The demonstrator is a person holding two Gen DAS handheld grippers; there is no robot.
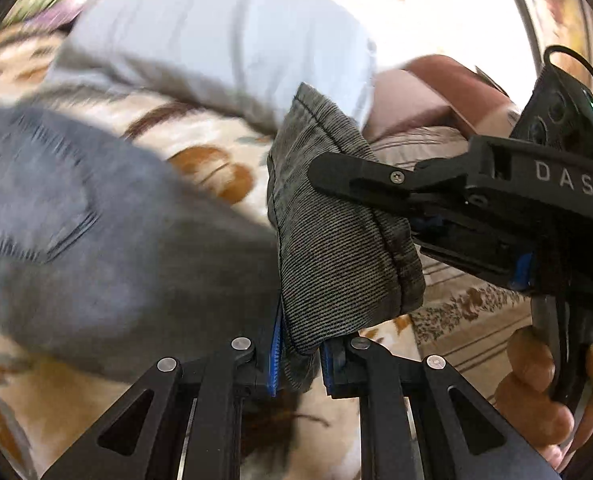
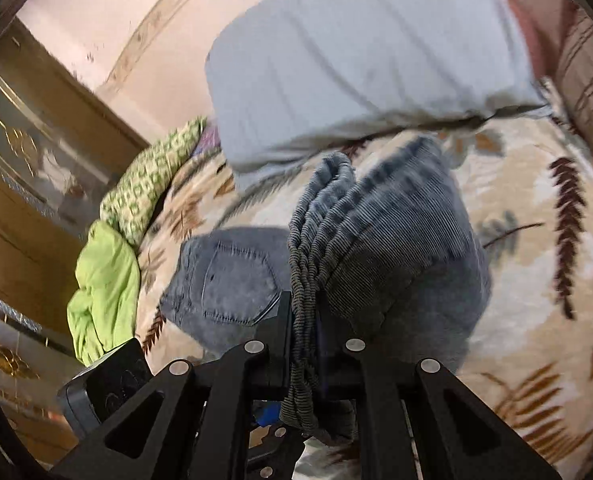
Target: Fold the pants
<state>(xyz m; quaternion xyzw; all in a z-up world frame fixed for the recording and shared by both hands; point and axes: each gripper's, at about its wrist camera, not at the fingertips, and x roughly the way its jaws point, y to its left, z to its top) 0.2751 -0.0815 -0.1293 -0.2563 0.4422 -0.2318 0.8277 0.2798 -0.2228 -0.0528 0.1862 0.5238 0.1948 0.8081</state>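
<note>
Denim, grey-blue: pants (image 2: 232,280) lay half on the leaf-print bedspread (image 2: 536,240), hems lifted | we clenched left gripper (image 1: 300,364) on one hem, right gripper (image 2: 304,360) on bunched cuffs | held together, likely to carry legs over the seat for the fold.

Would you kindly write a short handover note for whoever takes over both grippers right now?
Left gripper: shut on the hem end of the jeans.
Right gripper: shut on bunched layers of the same jeans, close beside the left one.
Jeans: the seat with its back pocket lies on the leaf-print bedspread, in front of the pale blue pillow.
Done: leg ends lifted over toward the seat.
Left: lay them down, release, smooth, likely fold again.
</note>
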